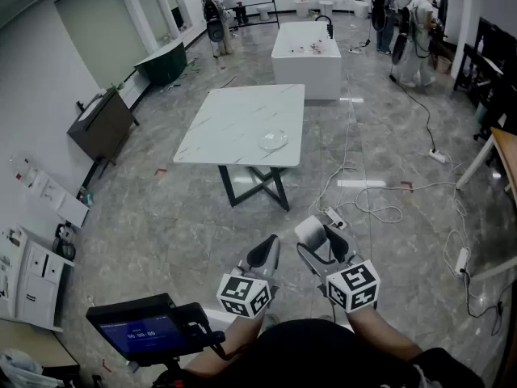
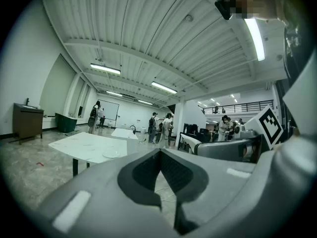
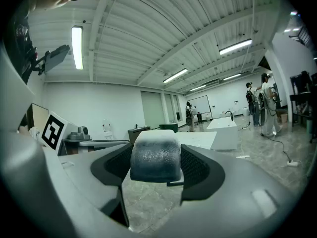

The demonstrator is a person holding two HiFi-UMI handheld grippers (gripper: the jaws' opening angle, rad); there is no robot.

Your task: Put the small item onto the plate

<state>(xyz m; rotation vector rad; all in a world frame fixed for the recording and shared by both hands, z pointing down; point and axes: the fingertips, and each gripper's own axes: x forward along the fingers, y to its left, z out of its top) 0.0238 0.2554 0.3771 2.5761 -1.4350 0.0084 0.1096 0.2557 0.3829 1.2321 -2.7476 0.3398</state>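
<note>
Two sets of jaws differ. Those of the right gripper (image 3: 154, 158) are clamped on the item (image 3: 154, 152), a small rounded grey block that fills the gap between them. Those of the left gripper (image 2: 159, 155) are closed tip to tip, holding nothing. In the head view both grippers sit side by side, low and close to the person's body, above the grey floor (image 1: 161, 217). The plate (image 1: 273, 141) lies well ahead of them, near the close right corner of the white table (image 1: 234, 120). Cables (image 1: 363, 196) trail across the floor to the right of the table. Behind it stands a white counter (image 1: 303, 51), with people (image 1: 420, 31) at the far end of the room.
</note>
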